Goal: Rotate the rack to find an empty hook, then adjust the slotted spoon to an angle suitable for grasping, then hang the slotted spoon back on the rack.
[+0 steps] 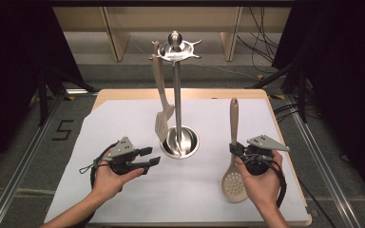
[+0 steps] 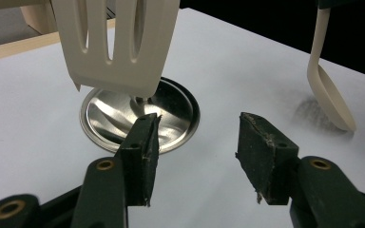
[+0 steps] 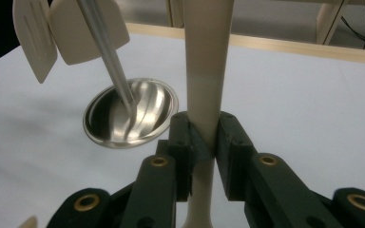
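A steel utensil stand point(image 1: 178, 95) rises from a round base point(image 2: 171, 114) at the table's middle. A cream slotted spatula point(image 1: 161, 102) hangs from one of its top hooks, blade point(image 2: 119, 42) just above the base. My right gripper point(image 1: 236, 148) is shut on the handle point(image 3: 208, 66) of a cream perforated spoon point(image 1: 234, 183), whose bowl is low near the front edge. The handle points away toward the back. My left gripper point(image 1: 149, 157) stands open left of the base, nothing between its fingers, pointing toward the base point(image 3: 130, 114).
White paper point(image 1: 123, 123) covers the wooden table point(image 1: 180, 92). Metal floor rails point(image 1: 24, 156) run along both sides, with cables point(image 1: 261, 38) and wooden furniture legs beyond the far edge. The spoon's bowl point(image 2: 328, 95) hangs to the right in the left gripper view.
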Motion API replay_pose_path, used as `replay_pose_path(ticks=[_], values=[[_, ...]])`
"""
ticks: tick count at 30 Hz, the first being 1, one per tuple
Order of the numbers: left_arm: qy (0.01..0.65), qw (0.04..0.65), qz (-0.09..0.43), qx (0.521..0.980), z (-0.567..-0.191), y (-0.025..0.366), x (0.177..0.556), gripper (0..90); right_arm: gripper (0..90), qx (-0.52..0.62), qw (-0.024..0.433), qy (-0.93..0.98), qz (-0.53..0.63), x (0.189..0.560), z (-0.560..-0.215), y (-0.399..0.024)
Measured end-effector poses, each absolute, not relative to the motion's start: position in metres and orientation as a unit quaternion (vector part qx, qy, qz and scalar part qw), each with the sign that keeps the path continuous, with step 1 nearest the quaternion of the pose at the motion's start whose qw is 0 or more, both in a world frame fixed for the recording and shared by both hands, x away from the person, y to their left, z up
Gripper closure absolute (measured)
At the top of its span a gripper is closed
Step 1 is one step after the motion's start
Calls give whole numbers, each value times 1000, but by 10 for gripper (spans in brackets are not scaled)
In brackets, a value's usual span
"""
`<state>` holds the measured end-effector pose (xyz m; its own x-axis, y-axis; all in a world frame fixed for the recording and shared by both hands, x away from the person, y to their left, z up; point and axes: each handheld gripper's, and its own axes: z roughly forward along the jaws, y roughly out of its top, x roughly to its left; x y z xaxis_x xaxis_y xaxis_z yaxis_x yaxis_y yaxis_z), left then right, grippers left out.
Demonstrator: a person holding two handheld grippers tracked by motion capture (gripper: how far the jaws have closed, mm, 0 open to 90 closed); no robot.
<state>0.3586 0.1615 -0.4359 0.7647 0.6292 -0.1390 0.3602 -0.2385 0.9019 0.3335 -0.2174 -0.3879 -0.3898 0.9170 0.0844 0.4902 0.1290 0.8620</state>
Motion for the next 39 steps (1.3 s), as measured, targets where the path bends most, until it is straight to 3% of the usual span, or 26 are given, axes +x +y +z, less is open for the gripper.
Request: replay_pose_path(ticks=[2,11,14,39], values=[[316,526,132,778,-435,162,358,484,785,505,227,705,444,330,-384,-216],[321,531,128,774,-436,163,360,485,785,485,254,709,444,331,-376,-219],[320,531,130,774,-436,163,361,486,784,499,238,700,452,330,-377,-214],[318,564,141,749,-417,160,359,479,784,467,241,716,460,327,-369,-204]])
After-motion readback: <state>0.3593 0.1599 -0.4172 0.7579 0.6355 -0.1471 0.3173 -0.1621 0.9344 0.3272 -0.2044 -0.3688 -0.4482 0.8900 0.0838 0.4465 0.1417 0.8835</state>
